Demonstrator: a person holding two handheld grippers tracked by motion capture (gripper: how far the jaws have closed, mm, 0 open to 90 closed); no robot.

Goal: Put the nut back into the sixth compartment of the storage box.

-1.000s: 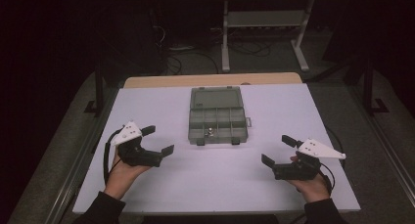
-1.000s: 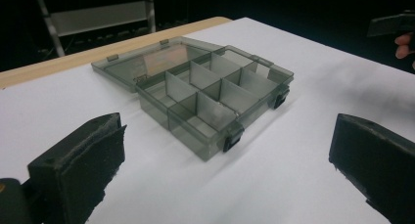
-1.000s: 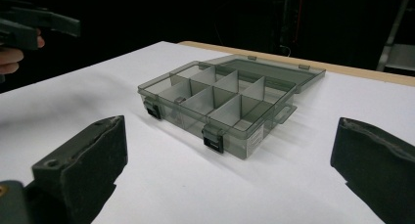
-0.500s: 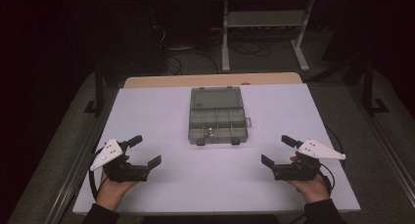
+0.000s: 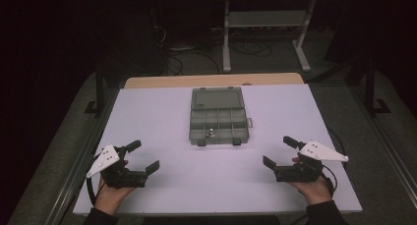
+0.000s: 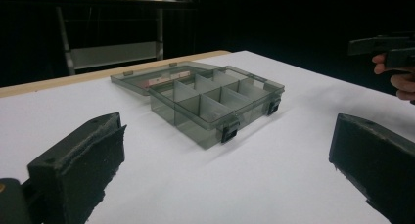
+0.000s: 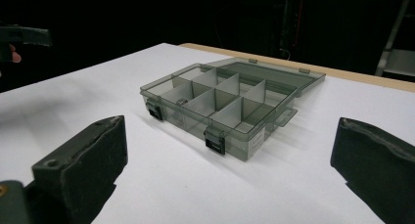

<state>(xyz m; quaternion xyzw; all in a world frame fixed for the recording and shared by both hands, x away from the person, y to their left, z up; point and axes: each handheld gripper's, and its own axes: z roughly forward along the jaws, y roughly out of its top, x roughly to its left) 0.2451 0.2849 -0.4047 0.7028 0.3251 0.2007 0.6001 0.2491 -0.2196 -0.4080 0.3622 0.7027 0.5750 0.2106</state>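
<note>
High view: smoky translucent plastic compartment box (image 5: 218, 116) at centre of white table top (image 5: 162, 112), lid laid open behind; small metal part (image 5: 211, 132) in a front compartment. Left gripper (image 5: 143, 157) and right gripper (image 5: 278, 152) near front corners, jaws spread, holding nothing, well apart from box. Dark room, metal stand (image 5: 265, 26) beyond.

Left gripper view: box ahead, dividers visible.

Right gripper view: two black latches (image 7: 215, 142) on the near wall.

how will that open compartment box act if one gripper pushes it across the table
The compartment box looks like thin rigid plastic and nearly empty, so probably light and quick to slide. Its flat base should resist tipping, though the open lid may flap.
</note>
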